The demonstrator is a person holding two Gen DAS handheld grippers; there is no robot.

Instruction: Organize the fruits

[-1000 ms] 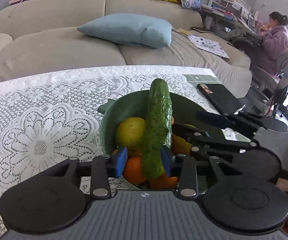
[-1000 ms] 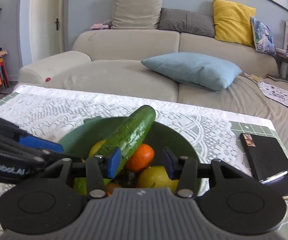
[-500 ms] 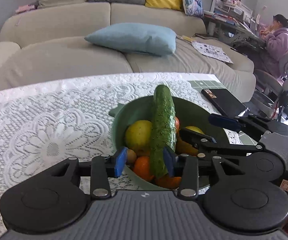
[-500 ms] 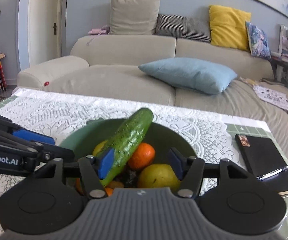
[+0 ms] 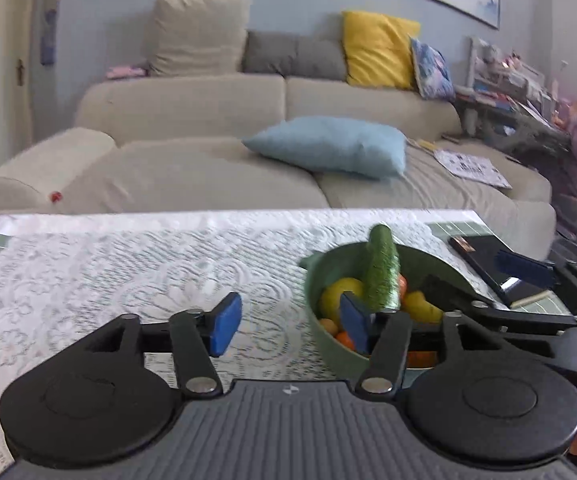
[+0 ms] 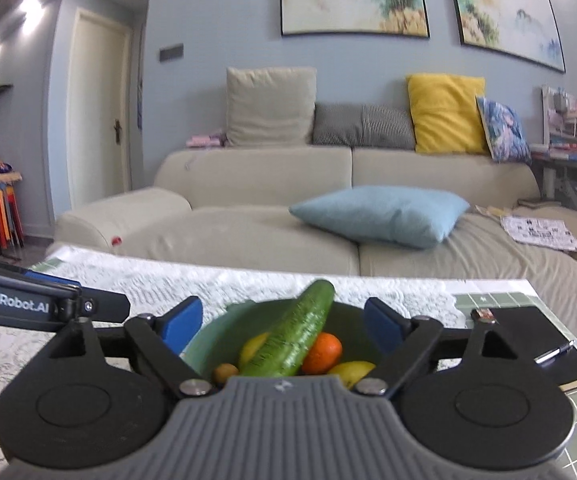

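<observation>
The left tool stands open with nothing between its blue pads; its jaws have just been opening. The green bowl sits ahead of it and off to its right side, so its right pad overlaps the bowl's near rim in the view while its left pad hangs over bare lace. The right tool is also open and empty, its jaws just having opened wide, and the bowl lies straight ahead between its two pads, apart from both.

The bowl is smooth, round and matte green, standing on the desk toward its right edge, on a white lace cloth with a raised flower pattern. One long, bumpy, glossy cucumber leans across the pile, its tip rising over the far rim. Beneath it show one round orange, two smooth yellow fruits, and one small tan round fruit. A flat black notebook with a pen lies near the desk's right edge
</observation>
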